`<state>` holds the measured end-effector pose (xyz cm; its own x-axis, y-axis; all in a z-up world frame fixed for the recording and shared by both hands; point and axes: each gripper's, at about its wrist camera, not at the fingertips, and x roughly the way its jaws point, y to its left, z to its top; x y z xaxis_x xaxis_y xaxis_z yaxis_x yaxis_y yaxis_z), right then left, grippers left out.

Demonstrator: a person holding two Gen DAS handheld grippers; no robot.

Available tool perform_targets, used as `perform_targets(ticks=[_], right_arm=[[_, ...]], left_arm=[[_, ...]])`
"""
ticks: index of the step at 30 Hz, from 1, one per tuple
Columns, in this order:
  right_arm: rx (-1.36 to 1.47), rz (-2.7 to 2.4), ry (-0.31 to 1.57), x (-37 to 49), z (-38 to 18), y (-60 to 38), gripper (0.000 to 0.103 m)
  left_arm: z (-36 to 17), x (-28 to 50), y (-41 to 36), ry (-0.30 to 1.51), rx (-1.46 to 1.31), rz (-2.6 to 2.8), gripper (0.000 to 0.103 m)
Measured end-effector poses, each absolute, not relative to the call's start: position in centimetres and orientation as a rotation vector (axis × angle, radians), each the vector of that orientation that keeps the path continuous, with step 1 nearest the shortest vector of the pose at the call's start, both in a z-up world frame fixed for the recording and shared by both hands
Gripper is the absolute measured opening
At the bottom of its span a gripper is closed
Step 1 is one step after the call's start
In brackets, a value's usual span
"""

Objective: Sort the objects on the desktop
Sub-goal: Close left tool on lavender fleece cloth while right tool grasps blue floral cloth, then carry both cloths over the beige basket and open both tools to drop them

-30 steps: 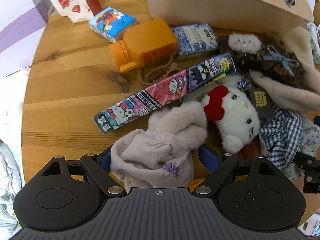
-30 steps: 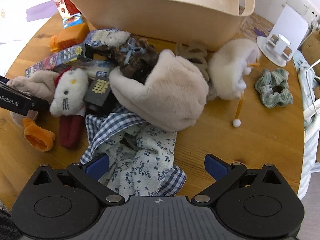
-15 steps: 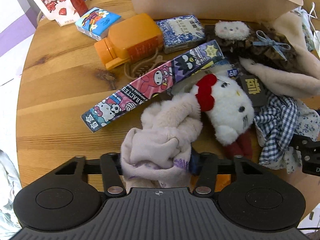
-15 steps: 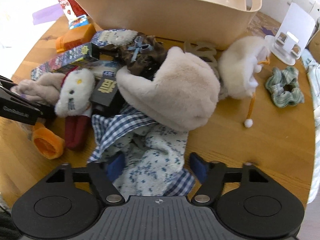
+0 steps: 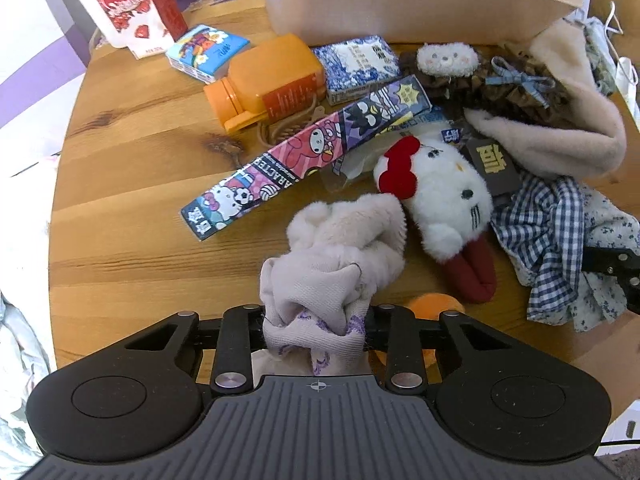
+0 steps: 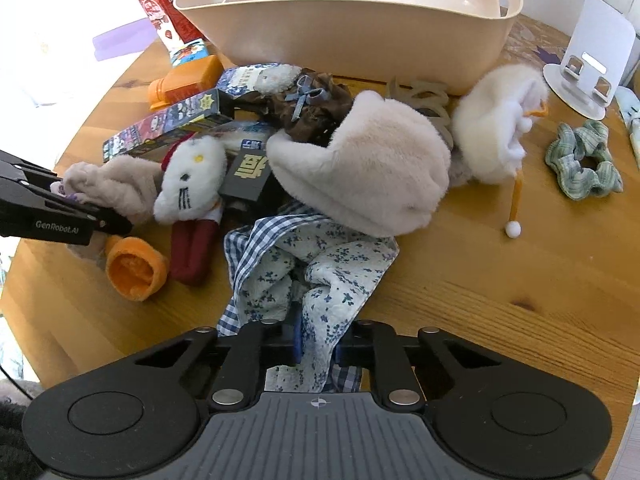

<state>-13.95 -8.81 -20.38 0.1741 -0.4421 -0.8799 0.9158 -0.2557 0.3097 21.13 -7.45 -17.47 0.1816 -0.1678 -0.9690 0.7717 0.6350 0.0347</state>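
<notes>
While the beige bin (image 6: pixel 360 36) is sitting at twelve o'clock on the worktop (image 6: pixel 500 280), a fluffy hat (image 6: pixel 368 168) is crowding the floral cloth (image 6: pixel 320 276) that the right tongs (image 6: pixel 316 346) are pinching; the left tongs (image 5: pixel 316 326) are squeezing a pale sock (image 5: pixel 340 264) beside a white plush cat (image 5: pixel 444 200).

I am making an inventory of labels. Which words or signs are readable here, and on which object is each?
"GenRobot.AI": on the side of the left gripper.
"ARACTE", partly cut off: on the long cartoon box.
One gold Chinese character: on the black tag.
Red milk carton, blue patterned box, orange bottle: print too small to read.
</notes>
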Motion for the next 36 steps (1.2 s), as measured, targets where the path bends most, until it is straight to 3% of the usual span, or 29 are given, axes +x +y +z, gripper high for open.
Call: perform_targets(ticks=[16, 36], right_arm=[[1.154, -1.563, 0.424, -16.4, -14.2, -4.1, 0.013], [0.956, -1.755, 0.23, -22.5, -4.8, -5.4, 0.013]], left_arm=[[-12.7, 23.1, -6.3, 1.162, 0.545, -0.801, 0.031], [-3.8, 27.4, -12.5, 0.911, 0.502, -0.983, 0.032]])
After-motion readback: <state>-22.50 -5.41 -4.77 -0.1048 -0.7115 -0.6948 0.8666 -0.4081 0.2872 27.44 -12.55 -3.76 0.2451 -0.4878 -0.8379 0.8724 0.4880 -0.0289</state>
